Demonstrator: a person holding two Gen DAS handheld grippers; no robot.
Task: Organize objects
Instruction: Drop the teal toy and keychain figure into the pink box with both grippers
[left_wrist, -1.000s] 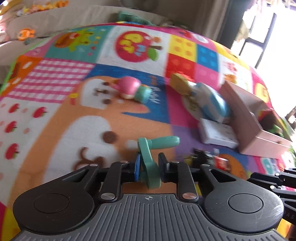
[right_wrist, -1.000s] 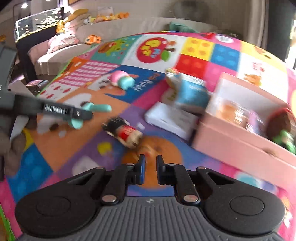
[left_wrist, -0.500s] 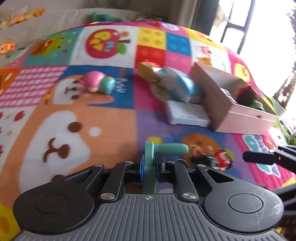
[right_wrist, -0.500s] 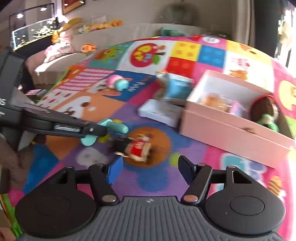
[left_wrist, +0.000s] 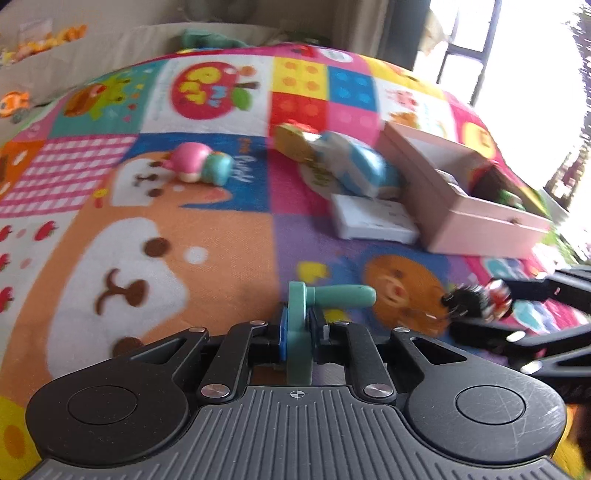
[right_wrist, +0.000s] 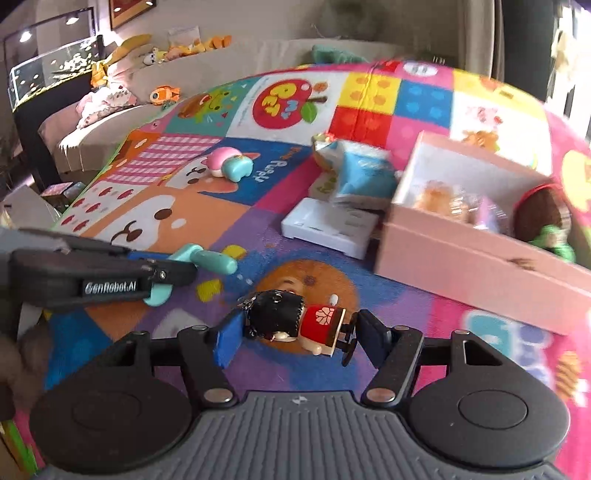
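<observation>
While the left gripper (left_wrist: 295, 326) is held above the colourful play mat (left_wrist: 207, 236), a teal crank-shaped toy (left_wrist: 301, 321) is pinched between its two fingers, which are pressed against the flat disc of the toy; the handle of the toy is pointed to the right. The same toy and gripper are seen from the side in the right wrist view, at the left edge. The right gripper (right_wrist: 295, 338) is placed low over the mat, and its fingers are spread on both sides of a small doll (right_wrist: 295, 323) with black hair and a red body. The doll is lying between the blue pads; whether the pads are touching it cannot be told. Farther on the mat, a pink open box (right_wrist: 461, 236) is seen at the right, with some things already inside. Just beside it a white flat box (right_wrist: 328, 227) is lying, and a blue-and-white snack bag (right_wrist: 364, 175) is leaned partly on it. A pink and teal toy (right_wrist: 229, 166) is lying well apart, to the left.
</observation>
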